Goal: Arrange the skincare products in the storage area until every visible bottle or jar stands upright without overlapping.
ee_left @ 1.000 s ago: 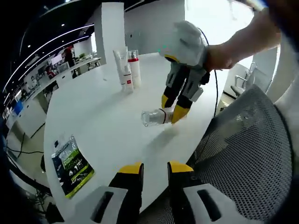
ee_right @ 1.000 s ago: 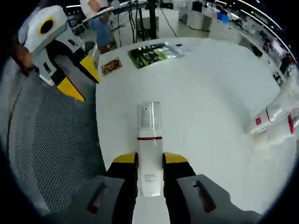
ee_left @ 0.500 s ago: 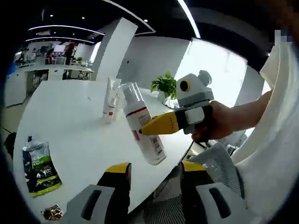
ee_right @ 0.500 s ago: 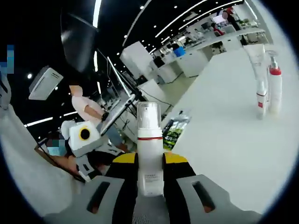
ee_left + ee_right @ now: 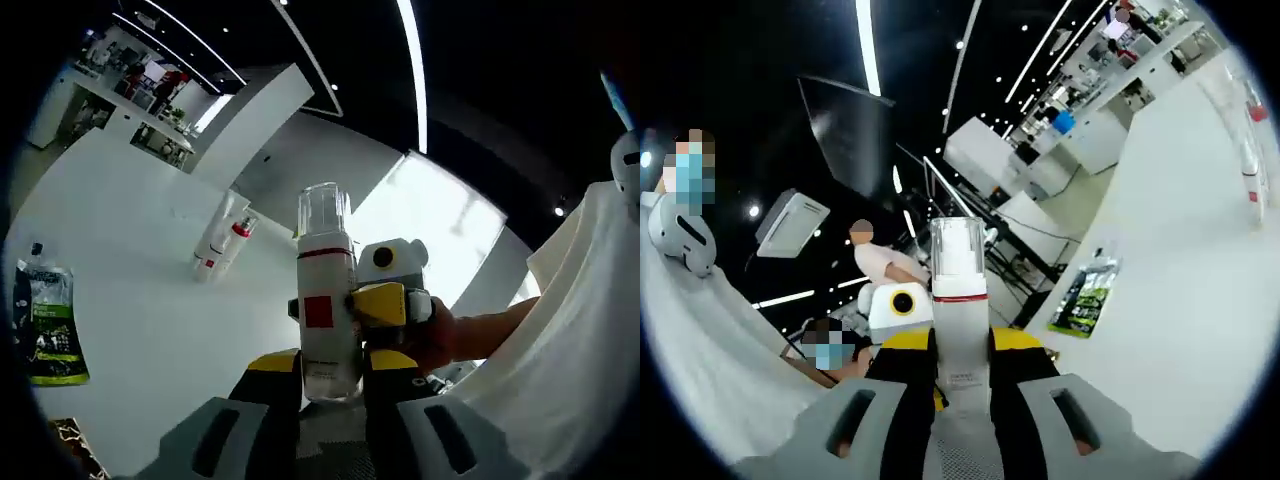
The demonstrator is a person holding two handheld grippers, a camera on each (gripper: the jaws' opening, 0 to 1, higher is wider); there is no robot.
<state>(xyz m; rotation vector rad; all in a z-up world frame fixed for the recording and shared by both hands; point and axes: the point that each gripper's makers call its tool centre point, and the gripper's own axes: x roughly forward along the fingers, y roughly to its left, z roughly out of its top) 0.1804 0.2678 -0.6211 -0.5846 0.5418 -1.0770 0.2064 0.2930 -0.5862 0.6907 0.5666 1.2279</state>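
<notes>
At centre frame in both views, the pump bottle (image 5: 326, 300) now hangs lifted off the white table (image 5: 150, 300), right gripper (image 5: 960, 345) clamped around it; left gripper (image 5: 330, 365) has closed in, jaws flanking its base, suggesting a handover.

Long ceiling light strips (image 5: 412, 60) glare against a dark ceiling, and a bright window (image 5: 440, 235) is blown out white. Both views bend strongly toward the edges; the white table (image 5: 1200, 300) looks evenly lit
</notes>
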